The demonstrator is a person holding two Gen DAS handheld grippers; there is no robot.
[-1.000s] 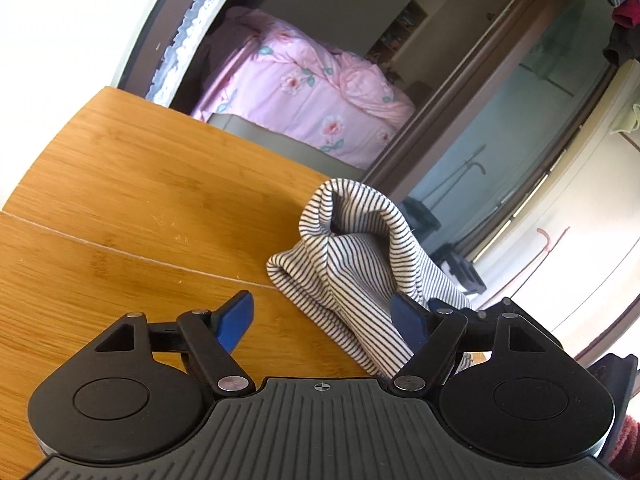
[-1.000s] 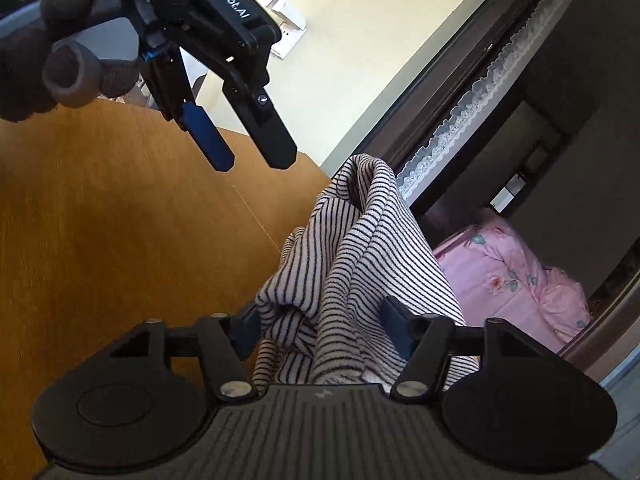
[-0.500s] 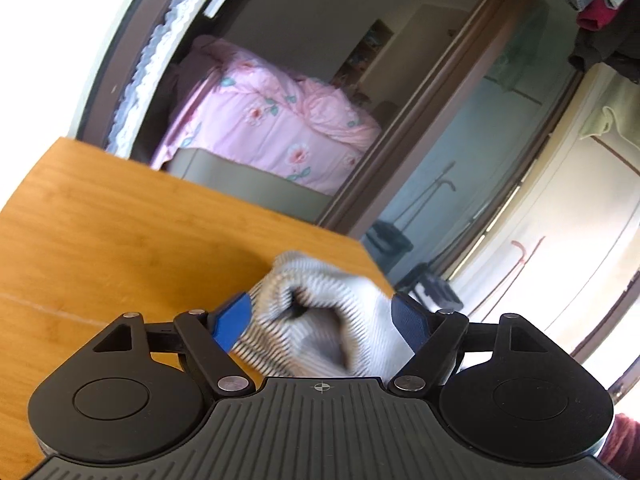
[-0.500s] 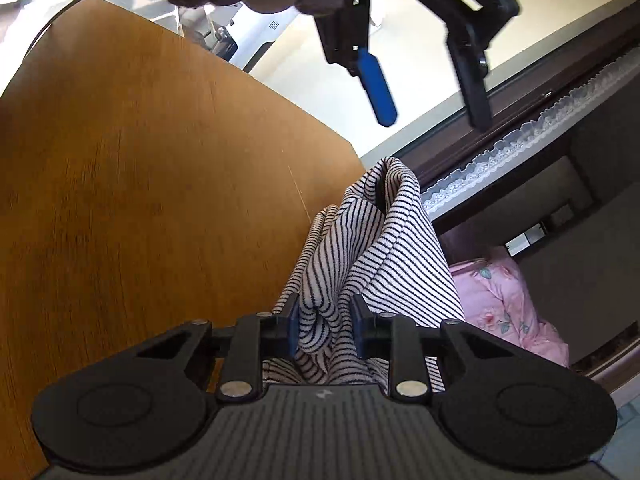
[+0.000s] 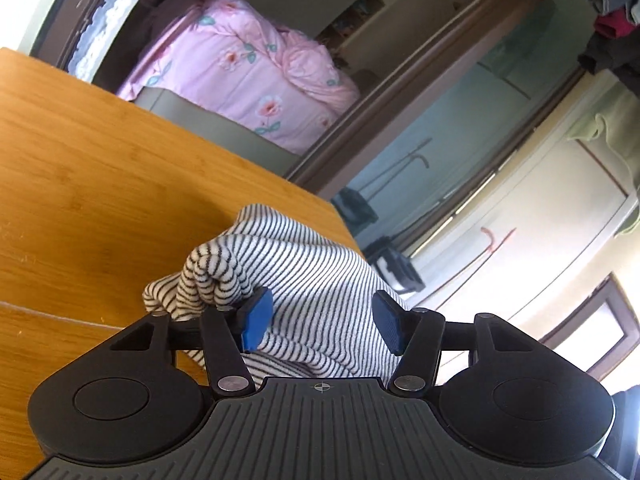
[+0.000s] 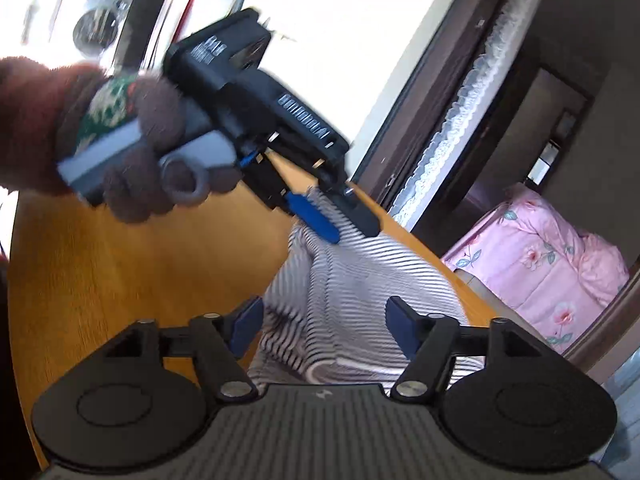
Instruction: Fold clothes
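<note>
A striped garment [image 5: 320,280] is seen bunched in a soft heap on the wooden table [image 5: 100,168], near the table's far corner, and it is not yet laid flat for folding. In the left wrist view the left gripper [image 5: 322,322] is placed over the heap: its jaws have just been closing, cloth lies between them, and a fold of the cloth is bulged over the outer side of the left-hand finger, but a gap is kept at the right pad, so the cloth is not judged to be pinched yet. In the right wrist view the right gripper [image 6: 324,326] is shown with its jaws just opened; the garment [image 6: 360,296] lies between and ahead of the fingers, and no pad is pressed on it. The heap is stretched away from the right fingers toward the far table edge, and at that far end the left gripper [image 6: 340,226], held by a gloved hand [image 6: 132,144], is lowered onto the cloth's raised end. The left fingers are therefore judged nearer to a grasp; the picture is blurred, so contact there cannot be told
</note>
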